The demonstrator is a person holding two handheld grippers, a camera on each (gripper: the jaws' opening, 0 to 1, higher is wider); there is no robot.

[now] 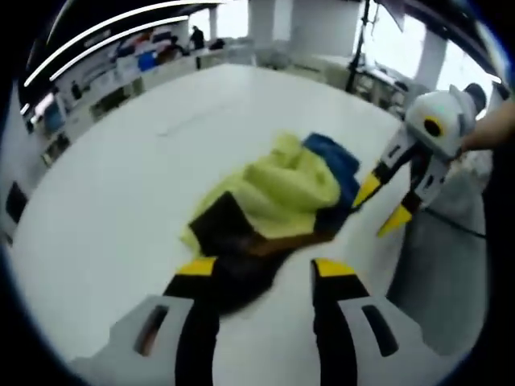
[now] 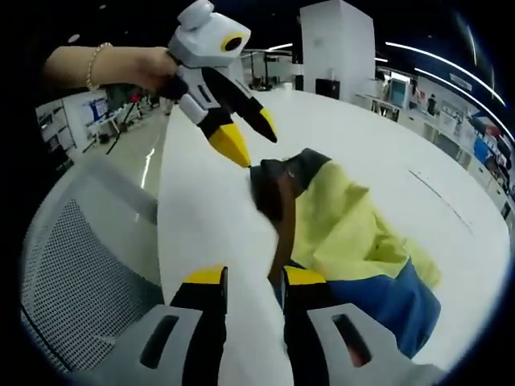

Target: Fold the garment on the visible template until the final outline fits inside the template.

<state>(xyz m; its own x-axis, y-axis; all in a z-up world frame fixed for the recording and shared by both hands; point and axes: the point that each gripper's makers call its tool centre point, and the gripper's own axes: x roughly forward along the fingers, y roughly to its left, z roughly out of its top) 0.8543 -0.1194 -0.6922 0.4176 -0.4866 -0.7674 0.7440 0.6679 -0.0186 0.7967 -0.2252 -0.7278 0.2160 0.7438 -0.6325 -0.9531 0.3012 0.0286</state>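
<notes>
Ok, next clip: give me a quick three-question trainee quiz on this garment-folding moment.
1. True or false: the garment lies flat and neatly folded.
2. Which colour covers most of its top? A) yellow-green B) red C) white
3. Fill in: the garment rests on a white ____.

Key:
1. False, it is a crumpled heap.
2. A, with blue and dark parts at the ends.
3. Table. The left gripper stands open near the dark end; the right gripper is near the blue end.

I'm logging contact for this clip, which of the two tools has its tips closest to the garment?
The right tool: in the left gripper view one yellow tip meets the garment's blue edge. The left tool stands open, short of the dark end.
</notes>
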